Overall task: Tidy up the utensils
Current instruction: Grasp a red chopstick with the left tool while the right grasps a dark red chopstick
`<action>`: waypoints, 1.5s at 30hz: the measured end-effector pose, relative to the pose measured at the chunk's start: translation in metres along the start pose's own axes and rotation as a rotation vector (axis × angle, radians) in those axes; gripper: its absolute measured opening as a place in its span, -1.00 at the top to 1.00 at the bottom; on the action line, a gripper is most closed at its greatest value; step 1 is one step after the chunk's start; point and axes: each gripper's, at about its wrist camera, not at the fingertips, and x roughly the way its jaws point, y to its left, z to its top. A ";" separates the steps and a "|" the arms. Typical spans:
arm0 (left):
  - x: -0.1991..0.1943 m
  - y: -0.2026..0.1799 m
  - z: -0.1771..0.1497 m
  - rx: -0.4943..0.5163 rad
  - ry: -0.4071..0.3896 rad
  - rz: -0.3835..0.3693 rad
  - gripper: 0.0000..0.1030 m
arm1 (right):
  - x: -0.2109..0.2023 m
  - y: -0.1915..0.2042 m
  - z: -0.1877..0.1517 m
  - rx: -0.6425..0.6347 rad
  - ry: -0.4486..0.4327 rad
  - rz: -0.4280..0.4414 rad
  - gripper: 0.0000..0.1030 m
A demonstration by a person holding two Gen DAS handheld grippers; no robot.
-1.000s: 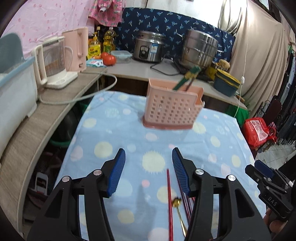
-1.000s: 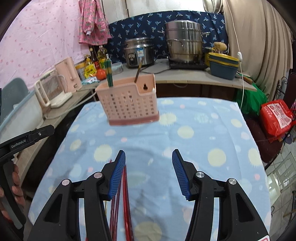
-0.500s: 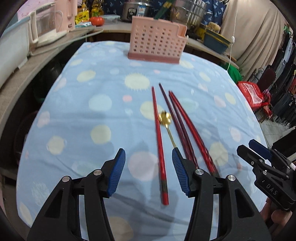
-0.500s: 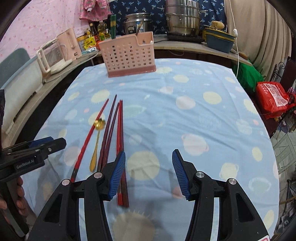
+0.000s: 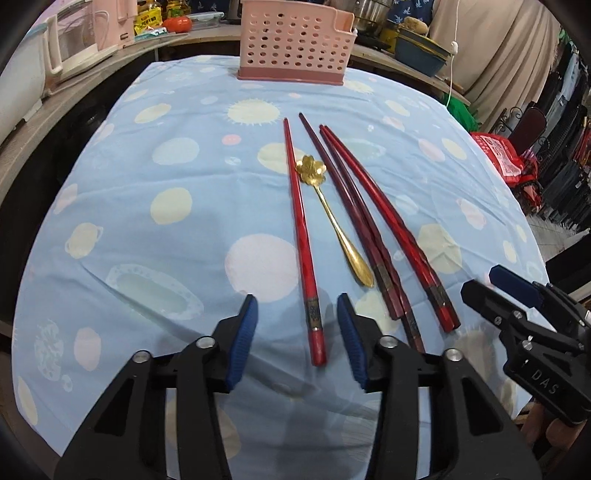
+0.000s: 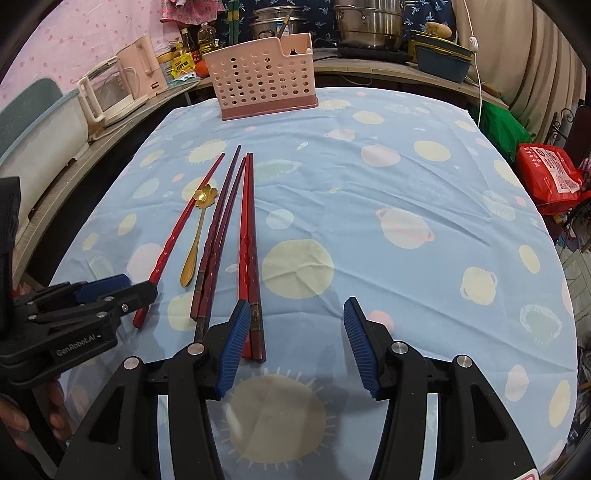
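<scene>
Several red chopsticks lie side by side on the blue tablecloth: a lone bright red one [image 5: 302, 236] [image 6: 177, 232] at the left, a dark pair [image 5: 354, 218] [image 6: 218, 229] and a bright red pair [image 5: 391, 225] [image 6: 246, 236]. A gold flower-bowled spoon [image 5: 332, 218] [image 6: 197, 229] lies between them. A pink perforated utensil basket [image 5: 295, 40] [image 6: 260, 74] stands at the far edge with green chopsticks in it. My left gripper [image 5: 297, 332] [image 6: 110, 291] is open, its fingers either side of the lone chopstick's near end. My right gripper [image 6: 293, 341] [image 5: 498, 284] is open and empty, just right of the bright pair.
Left counter holds a white kettle [image 6: 107, 92], a pink jug [image 6: 142, 66], bottles and a white tub [image 6: 40, 136]. Behind the table are a rice cooker [image 6: 273, 22], a steel pot [image 6: 369, 22] and a blue bowl [image 6: 441, 61]. A red bag [image 6: 550, 177] lies at the right.
Both grippers have tilted down and drawn back toward the table's near edge; the left one now straddles the lone red chopstick's near end. Both stay open.
</scene>
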 end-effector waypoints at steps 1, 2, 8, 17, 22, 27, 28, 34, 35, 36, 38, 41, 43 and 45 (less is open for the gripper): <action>0.000 0.000 -0.002 0.005 -0.006 0.007 0.34 | 0.000 0.000 0.000 0.000 0.000 0.000 0.00; -0.001 0.000 -0.003 0.013 -0.012 0.010 0.35 | 0.000 0.000 -0.001 0.000 0.001 0.001 0.01; -0.003 0.000 -0.006 0.020 -0.011 -0.009 0.60 | 0.005 0.003 -0.003 0.002 0.014 0.012 0.16; 0.000 0.003 -0.005 0.013 -0.006 -0.008 0.86 | 0.014 0.011 -0.004 -0.024 0.036 0.018 0.39; 0.001 0.004 -0.005 0.019 -0.009 -0.003 0.86 | 0.018 0.009 -0.002 -0.024 0.029 0.011 0.40; 0.002 0.006 -0.004 0.006 -0.008 -0.016 0.86 | 0.020 0.010 0.000 -0.027 0.031 0.014 0.42; 0.002 0.006 -0.004 0.005 -0.009 -0.016 0.86 | 0.020 0.011 0.000 -0.034 0.029 0.012 0.43; 0.003 0.004 -0.004 0.006 -0.011 -0.017 0.86 | 0.026 0.015 -0.002 -0.061 0.035 -0.002 0.50; 0.003 0.004 -0.004 0.006 -0.011 -0.017 0.86 | 0.026 0.017 -0.001 -0.068 0.034 -0.005 0.51; 0.003 0.004 -0.004 0.005 -0.011 -0.017 0.86 | 0.025 0.017 -0.002 -0.070 0.033 -0.007 0.55; 0.003 0.003 -0.004 0.006 -0.011 -0.017 0.86 | 0.025 0.016 -0.002 -0.065 0.030 -0.004 0.62; 0.003 0.004 -0.004 0.006 -0.011 -0.016 0.86 | 0.024 0.014 -0.002 -0.055 0.030 0.004 0.82; 0.003 0.004 -0.004 0.004 -0.009 -0.019 0.87 | 0.023 0.011 -0.002 -0.045 0.033 0.013 0.83; 0.002 0.004 -0.004 0.001 -0.006 -0.022 0.87 | 0.022 0.010 -0.002 -0.036 0.033 0.019 0.84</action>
